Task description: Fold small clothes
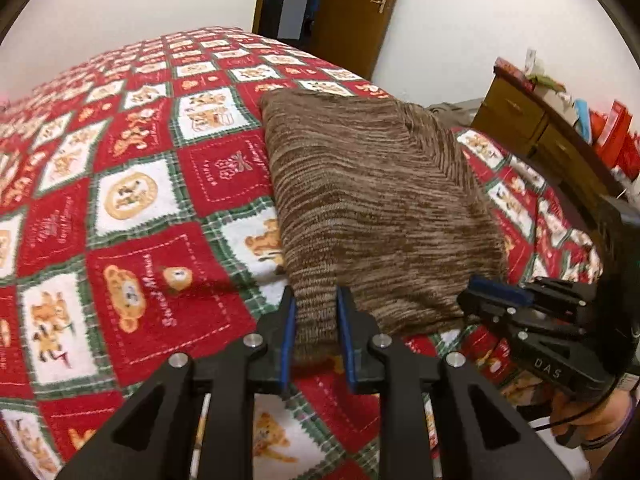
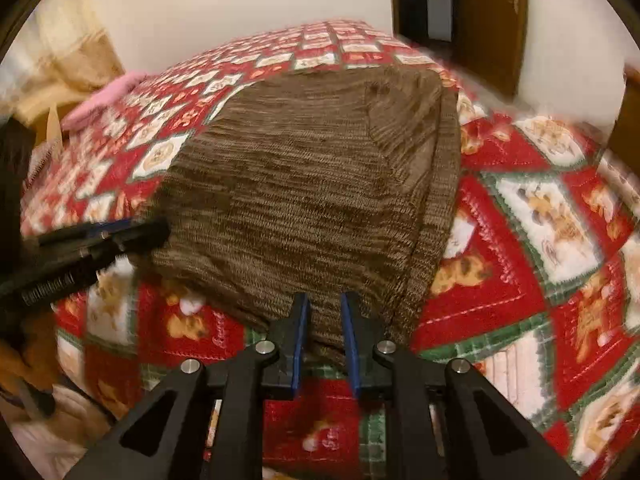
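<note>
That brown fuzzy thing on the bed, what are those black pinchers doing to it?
A person is folding a brown knit garment on a bed covered with a red teddy-bear blanket. Each hand holds a two-finger gripper. The left gripper and the right gripper each pinch the garment's near edge, one toward each near corner. The rest of it lies on the blanket. The right wrist view is blurred, so the grippers seem to be moving.

A bed under a red patchwork blanket [image 1: 132, 208] fills the white-walled room (brown wooden door [image 1: 352, 12] ajar behind, wooden dresser [image 1: 532, 128] alongside).
</note>
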Demonstrator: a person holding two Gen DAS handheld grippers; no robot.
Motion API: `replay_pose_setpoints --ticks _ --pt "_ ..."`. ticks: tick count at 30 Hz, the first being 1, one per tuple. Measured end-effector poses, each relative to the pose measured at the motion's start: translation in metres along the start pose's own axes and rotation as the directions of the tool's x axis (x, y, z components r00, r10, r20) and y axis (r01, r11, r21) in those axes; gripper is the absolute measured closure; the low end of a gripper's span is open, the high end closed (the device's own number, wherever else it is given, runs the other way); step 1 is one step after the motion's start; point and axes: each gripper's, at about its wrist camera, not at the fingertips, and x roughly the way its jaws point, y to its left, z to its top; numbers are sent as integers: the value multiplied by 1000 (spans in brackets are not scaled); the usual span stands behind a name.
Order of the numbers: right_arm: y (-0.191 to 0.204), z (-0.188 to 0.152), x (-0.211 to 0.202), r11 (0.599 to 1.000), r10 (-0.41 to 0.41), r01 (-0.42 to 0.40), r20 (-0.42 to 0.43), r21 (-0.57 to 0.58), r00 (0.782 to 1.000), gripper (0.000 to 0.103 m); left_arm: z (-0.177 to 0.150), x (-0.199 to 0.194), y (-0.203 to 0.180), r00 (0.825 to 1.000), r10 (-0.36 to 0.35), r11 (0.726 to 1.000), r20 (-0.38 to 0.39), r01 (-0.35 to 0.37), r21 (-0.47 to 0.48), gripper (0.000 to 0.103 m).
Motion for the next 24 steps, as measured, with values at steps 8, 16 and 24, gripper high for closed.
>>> replay_pose_setpoints --ticks 8,16,24 --pt "-9 -6 -6 997 28 -27 -27 68 999 85 -17 -11 -14 993 114 991 7 -115 66 80" --pt "-2 -19 -21 998 30 -27 -45 64 999 85 -26 -11 -16 990 137 989 -34 -135 56 80" --pt "0 -36 -50 990 64 -57 -48 129 997 52 -42 -10 -23 979 161 987 -127 -156 45 76"
